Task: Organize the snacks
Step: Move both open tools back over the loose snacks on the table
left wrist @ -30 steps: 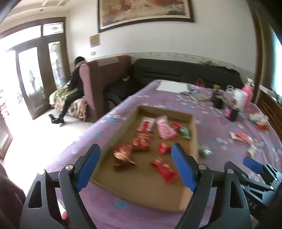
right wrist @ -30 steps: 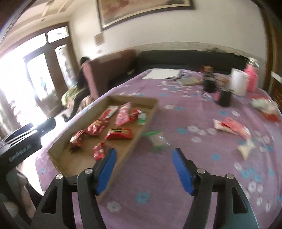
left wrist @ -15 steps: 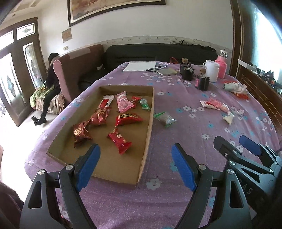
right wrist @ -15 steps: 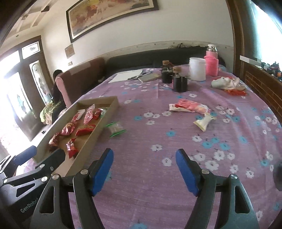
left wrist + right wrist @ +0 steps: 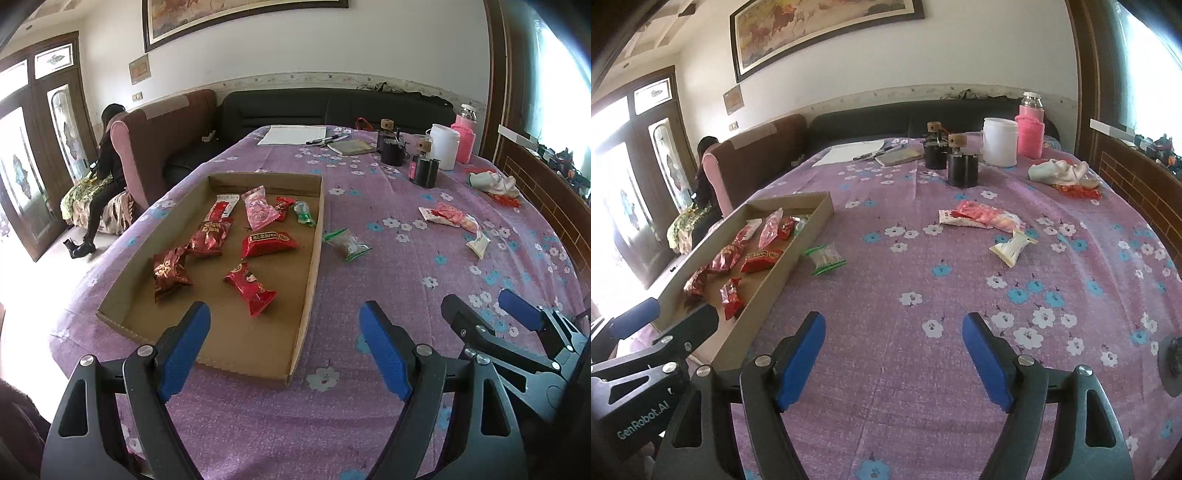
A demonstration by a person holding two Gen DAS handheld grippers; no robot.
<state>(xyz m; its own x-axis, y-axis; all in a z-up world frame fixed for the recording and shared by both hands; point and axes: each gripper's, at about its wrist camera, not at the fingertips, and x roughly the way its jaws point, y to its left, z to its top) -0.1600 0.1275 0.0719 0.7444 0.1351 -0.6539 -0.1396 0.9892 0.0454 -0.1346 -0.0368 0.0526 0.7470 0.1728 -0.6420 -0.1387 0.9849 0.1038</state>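
Note:
A shallow cardboard tray (image 5: 312, 266) on the purple flowered tablecloth holds several red and pink snack packets (image 5: 269, 243); it also shows in the right wrist view (image 5: 775, 291). A clear green-edged packet (image 5: 345, 243) lies just right of the tray, seen too in the right wrist view (image 5: 825, 258). A red-and-white packet (image 5: 979, 218) and a cream packet (image 5: 1012, 249) lie farther right. My left gripper (image 5: 284, 343) is open and empty above the tray's near right corner. My right gripper (image 5: 894, 354) is open and empty over bare cloth.
At the table's far end stand two black jars (image 5: 962, 170), a white tub (image 5: 999, 146), a pink flask (image 5: 1030, 136), papers with pens (image 5: 295, 134) and a crumpled cloth (image 5: 1060, 171). A sofa and a seated person (image 5: 107, 162) lie beyond the left edge.
Both grippers swung right over the last second, bringing more of the table into view, then settled. Both stayed open and empty. No snack moved.

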